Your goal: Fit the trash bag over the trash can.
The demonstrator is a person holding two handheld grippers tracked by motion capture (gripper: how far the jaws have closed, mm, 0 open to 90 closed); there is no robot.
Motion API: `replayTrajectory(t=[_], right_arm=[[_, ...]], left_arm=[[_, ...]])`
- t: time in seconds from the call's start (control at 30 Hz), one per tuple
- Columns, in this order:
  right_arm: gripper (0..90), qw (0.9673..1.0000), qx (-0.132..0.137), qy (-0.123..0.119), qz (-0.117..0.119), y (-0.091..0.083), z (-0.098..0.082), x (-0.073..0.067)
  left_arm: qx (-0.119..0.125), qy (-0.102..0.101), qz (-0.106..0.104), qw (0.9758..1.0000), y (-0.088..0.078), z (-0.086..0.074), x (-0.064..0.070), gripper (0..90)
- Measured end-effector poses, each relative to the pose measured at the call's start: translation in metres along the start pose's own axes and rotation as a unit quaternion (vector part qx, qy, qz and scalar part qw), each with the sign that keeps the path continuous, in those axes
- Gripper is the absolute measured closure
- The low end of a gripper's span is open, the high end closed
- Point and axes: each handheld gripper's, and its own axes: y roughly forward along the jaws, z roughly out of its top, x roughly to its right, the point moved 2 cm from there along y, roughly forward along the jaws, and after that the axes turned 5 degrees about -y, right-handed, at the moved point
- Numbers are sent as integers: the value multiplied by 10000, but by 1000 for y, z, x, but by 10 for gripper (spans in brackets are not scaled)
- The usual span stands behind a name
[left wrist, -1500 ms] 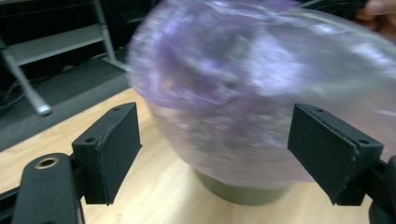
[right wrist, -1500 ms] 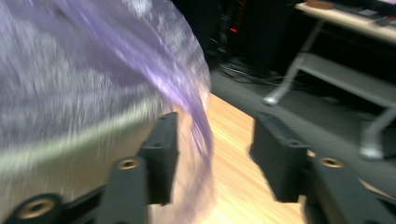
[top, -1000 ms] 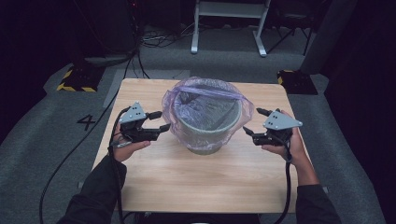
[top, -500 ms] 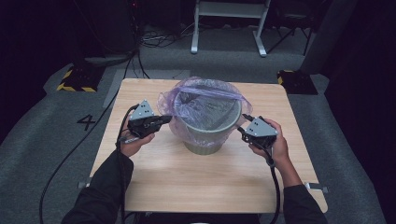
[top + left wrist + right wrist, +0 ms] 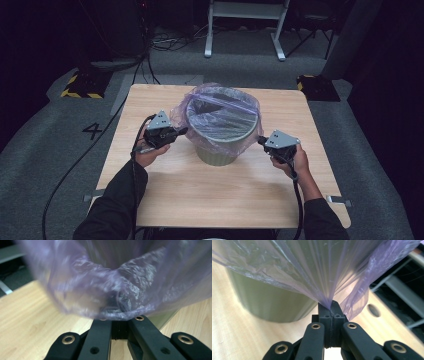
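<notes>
Bin (image 5: 220, 145): round, grey-green, upright near the middle of the wooden table (image 5: 210, 195), slightly toward its far edge.

Liner: translucent purple plastic bag (image 5: 222, 112) set inside the bin, its mouth folded out over the rim and hanging loose down the outer wall. The bag's interior looks dark; I cannot tell whether it holds anything.

Left gripper (image 5: 181, 132): at the bin's left side, jaws pressed together, pinching a bunched fold of the bag.

Right gripper (image 5: 261, 142): at the bin's right side, jaws pressed together on a drawn-out pleat of the bag below the rim.

Surroundings: cables (image 5: 165, 42) and a white frame (image 5: 245, 20) on the floor beyond the bin; yellow-and-black striped block (image 5: 80, 86) off its far left.
</notes>
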Motion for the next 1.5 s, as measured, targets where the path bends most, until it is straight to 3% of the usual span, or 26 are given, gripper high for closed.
replayTrajectory(t=[0.13,0.3,0.37,0.4,0.5,0.57,0.63,0.73,0.8,0.9,1.0,1.1,1.2,1.27,1.33,1.4,1.5], right_arm=[[900,9997,-177,67,150,7,-9,0],[900,9985,-492,103,222,17,-19,3],[898,9984,-500,181,213,20,-21,5],[842,9985,-457,218,226,20,-21,5],[678,9991,-212,315,164,13,-18,4],[588,9990,29,370,237,4,-15,4],[455,9989,76,420,200,-4,-14,6],[344,9988,110,438,189,-17,-13,9],[293,9982,238,516,163,-26,-14,11],[257,9972,406,627,67,-39,-15,15],[245,9968,479,630,-66,-49,-18,17],[226,9973,304,613,-275,-53,-26,20],[222,9970,103,699,-309,-51,-37,23],[226,9965,-41,792,-263,-47,-46,24],[299,9953,-104,941,-195,-44,-52,29],[371,9932,-28,1137,-236,-44,-54,38],[437,9870,365,1472,-532,-48,-47,54]], left_arm=[[-159,-3,24,9999,10,-9,-1,900],[-442,-24,223,9988,23,-17,-9,900],[-430,-91,267,9987,25,-19,-11,900],[-380,-115,290,9988,23,-20,-11,899],[-292,-165,342,9989,15,-23,-10,738],[-300,-43,488,9983,6,-25,-9,661],[-299,-112,692,9971,-4,-26,-10,514],[-281,-185,1090,9935,-21,-30,-16,390],[-251,-361,1054,9935,-32,-33,-21,291],[-37,-562,887,9945,-51,-37,-27,251],[121,-590,941,9937,-65,-37,-30,227],[230,-549,1132,9918,-75,-32,-31,225],[456,-622,1203,9897,-85,-23,-34,224],[593,-650,1144,9895,-90,-16,-36,226],[720,-676,1077,9893,-93,-6,-37,227],[798,-589,986,9902,-92,6,-35,233],[839,-385,924,9914,-87,25,-32,250]])
